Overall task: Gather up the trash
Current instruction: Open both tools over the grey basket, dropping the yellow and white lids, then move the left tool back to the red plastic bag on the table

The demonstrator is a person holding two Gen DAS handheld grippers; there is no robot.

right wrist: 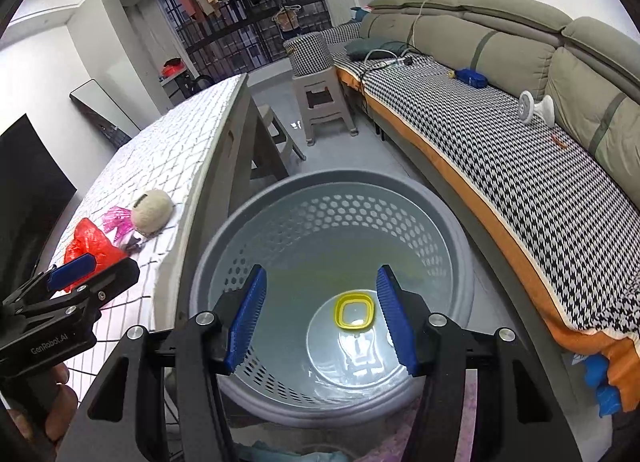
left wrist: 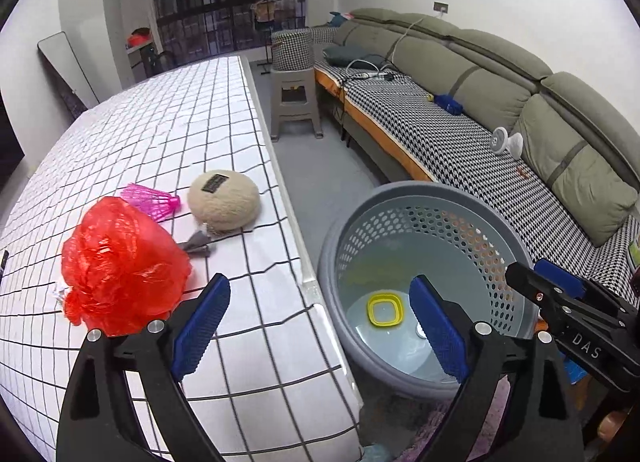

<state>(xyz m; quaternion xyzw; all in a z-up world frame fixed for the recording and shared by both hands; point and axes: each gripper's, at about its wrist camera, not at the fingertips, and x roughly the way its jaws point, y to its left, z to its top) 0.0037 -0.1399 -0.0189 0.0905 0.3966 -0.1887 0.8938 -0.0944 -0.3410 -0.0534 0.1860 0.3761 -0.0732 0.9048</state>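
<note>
My left gripper (left wrist: 320, 322) points steeply down, jaws spread wide with nothing between the blue pads (left wrist: 202, 326). My right gripper (right wrist: 320, 316) tilts down too, jaws about half apart and gripping nothing. Fingers (right wrist: 60, 410) of my left hand wrap its handle.

The round gray basket (right wrist: 332, 290) stands on the floor hard against the table (left wrist: 224, 134) edge, its mouth wide open from above and holding only a yellow ring (right wrist: 354, 312) on its bottom. Beyond the basket, a strip of bare floor runs between table and sofa (right wrist: 500, 166), blocked farther back by a gray stool (right wrist: 320, 106). On the table beside the basket, a red bag (left wrist: 120, 262), a pink shuttlecock (left wrist: 154, 200) and a beige ball (left wrist: 224, 200) crowd together, with open tabletop between them and the basket.
</note>
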